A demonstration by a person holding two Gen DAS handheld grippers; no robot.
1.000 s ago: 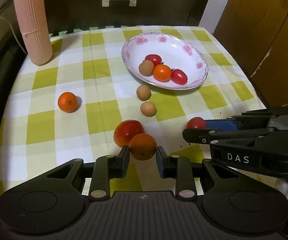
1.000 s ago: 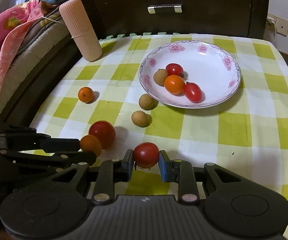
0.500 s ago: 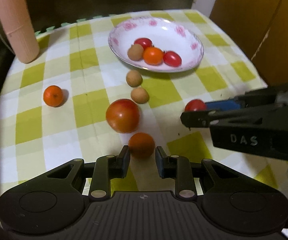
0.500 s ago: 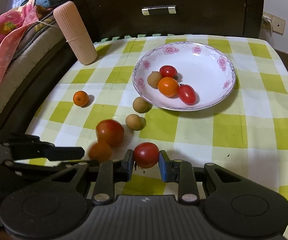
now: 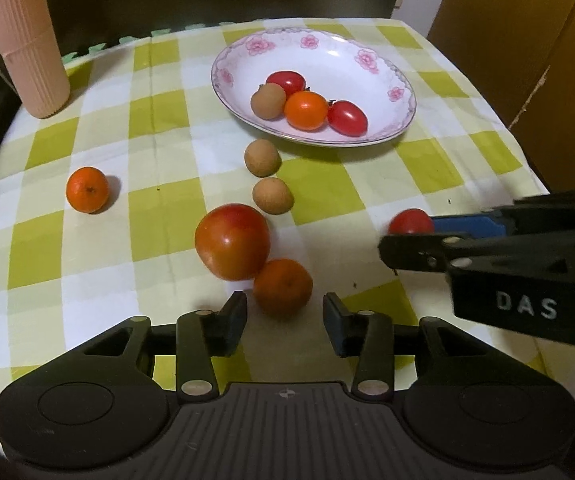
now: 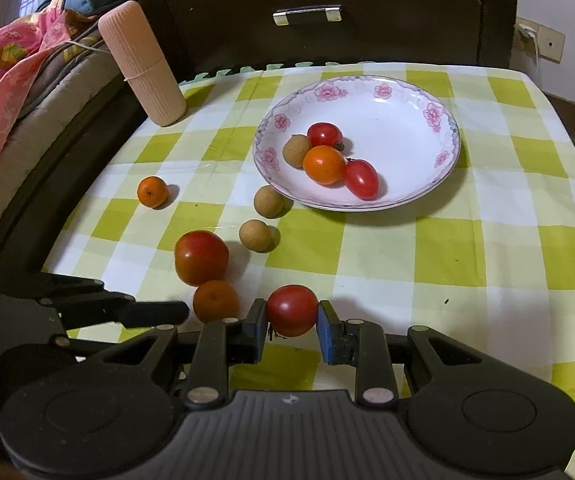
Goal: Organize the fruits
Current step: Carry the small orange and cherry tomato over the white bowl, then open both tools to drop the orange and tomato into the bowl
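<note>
Right gripper [image 6: 292, 322] clamps a small red tomato [image 6: 292, 310] between its blue pads, just above the checked tablecloth [image 6: 467, 248]. Left gripper [image 5: 284, 316] jaws are opening; a small orange [image 5: 282, 287] sits on the cloth between them, clear of both pads and touching a large tomato [image 5: 232, 241]. Flowered plate [image 6: 419, 96] holds two red tomatoes, one orange fruit and one brown longan. Two longans and a second orange [image 6: 152, 191] lie loose on the cloth near the plate
</note>
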